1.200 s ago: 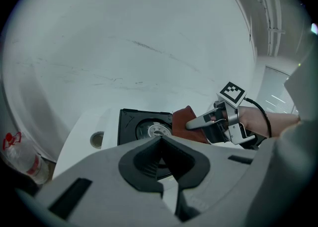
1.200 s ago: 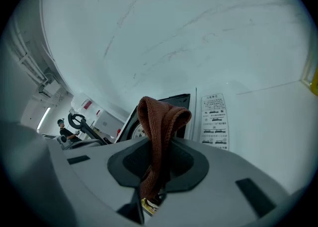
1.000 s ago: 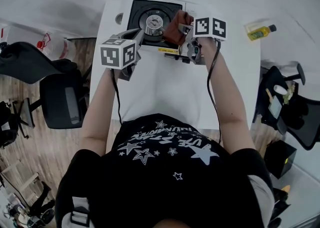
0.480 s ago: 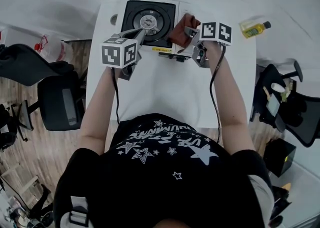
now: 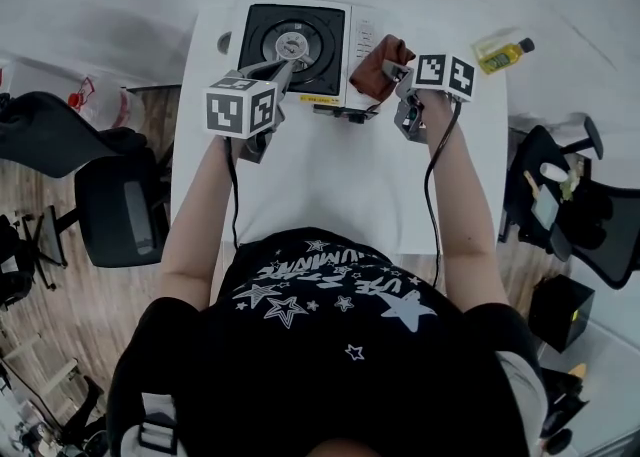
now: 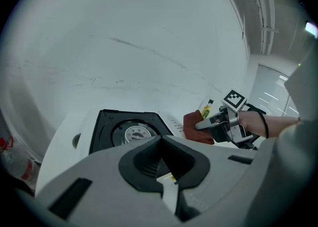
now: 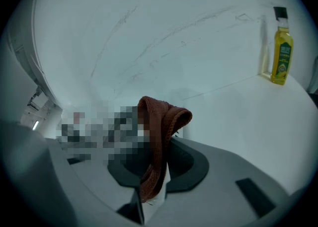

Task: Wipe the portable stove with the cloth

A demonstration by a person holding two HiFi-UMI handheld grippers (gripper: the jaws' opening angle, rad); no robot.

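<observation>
Between the clenched fingers of the right gripper (image 7: pixel 150 196) hangs the brown cloth (image 7: pixel 161 121), at the right edge of the portable stove (image 5: pixel 262 30); beyond them stands a bottle (image 7: pixel 280 52) of yellow liquid, and the left gripper (image 6: pixel 166 193), fingers pressed together and empty, hovers by the burner (image 5: pixel 292 44)

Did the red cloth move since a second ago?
Yes. The cloth in the right gripper slid right, from the black edge of the portable stove onto its white side.

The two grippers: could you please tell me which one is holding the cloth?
The right gripper: its jaws pinch the reddish-brown cloth, while the left gripper has jaws together on nothing.
</observation>
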